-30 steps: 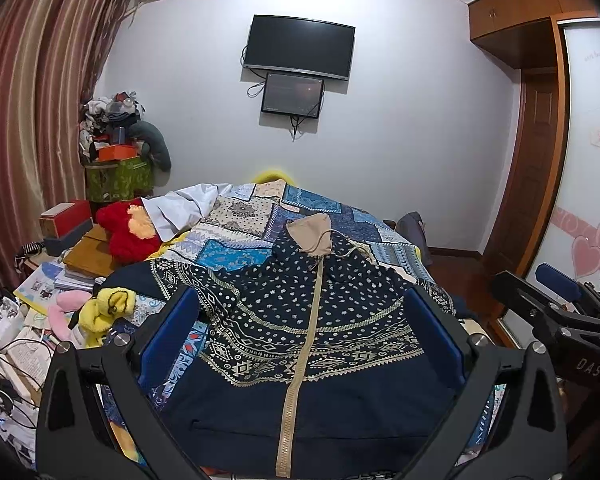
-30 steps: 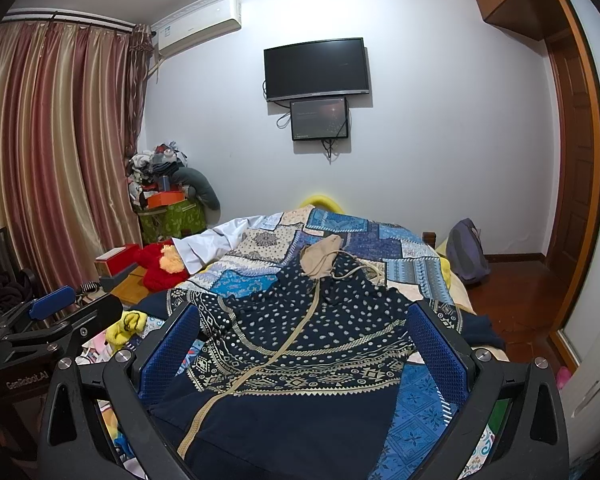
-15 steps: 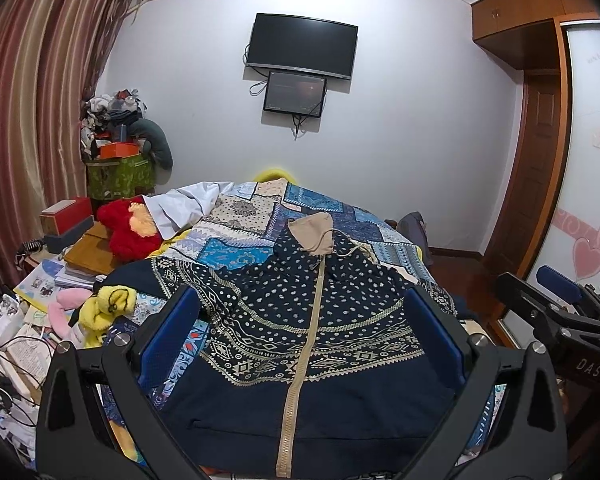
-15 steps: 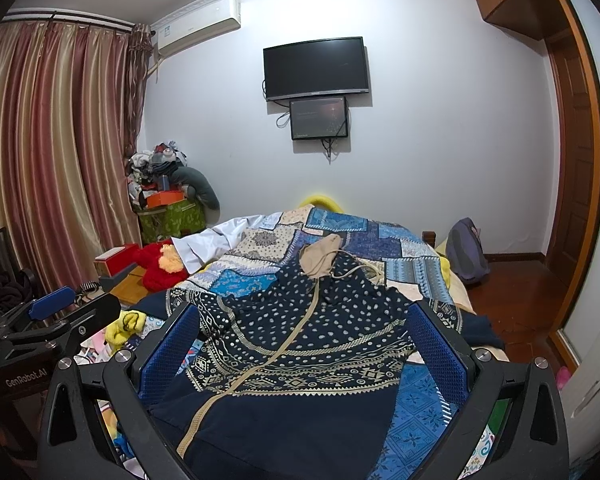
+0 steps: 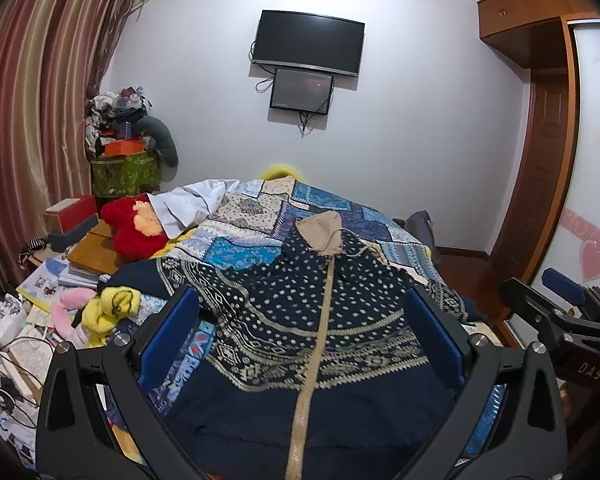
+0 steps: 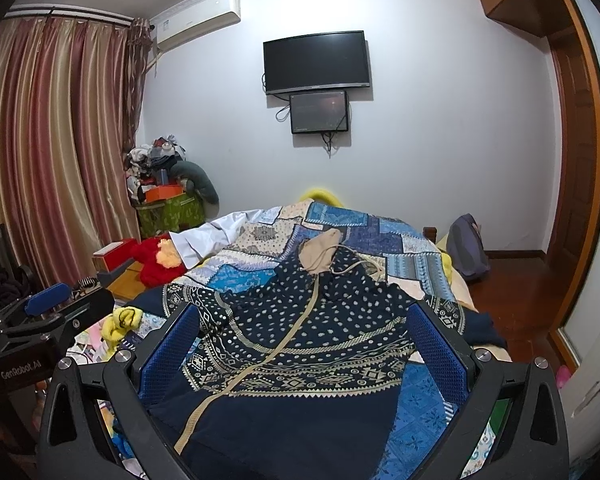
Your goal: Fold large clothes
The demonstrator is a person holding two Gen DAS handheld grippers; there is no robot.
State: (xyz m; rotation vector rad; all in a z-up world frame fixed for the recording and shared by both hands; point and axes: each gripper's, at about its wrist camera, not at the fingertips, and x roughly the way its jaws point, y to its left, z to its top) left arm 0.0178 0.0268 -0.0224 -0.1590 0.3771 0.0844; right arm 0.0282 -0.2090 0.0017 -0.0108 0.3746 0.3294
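A dark navy zip jacket (image 5: 312,320) with white dots, patterned bands and a tan hood lining (image 5: 322,236) lies spread flat on the patchwork bedspread (image 5: 256,220), hood away from me. In the right wrist view the jacket (image 6: 300,340) lies the same way, its tan zip running diagonally. My left gripper (image 5: 300,336) hovers open above the jacket's lower half, holding nothing. My right gripper (image 6: 300,340) is open too, above the jacket and empty. Each gripper shows at the edge of the other's view: the right gripper (image 5: 560,320), the left gripper (image 6: 48,312).
Left of the bed are a red plush toy (image 5: 134,224), a yellow toy (image 5: 108,312), books and boxes. A white garment (image 5: 188,204) lies at the bed's far left. A backpack (image 6: 466,248) sits on the floor at right; a wardrobe (image 5: 596,200) stands close by.
Both grippers have stayed open and nearly still; the views have drifted very slightly. The jacket has not moved.
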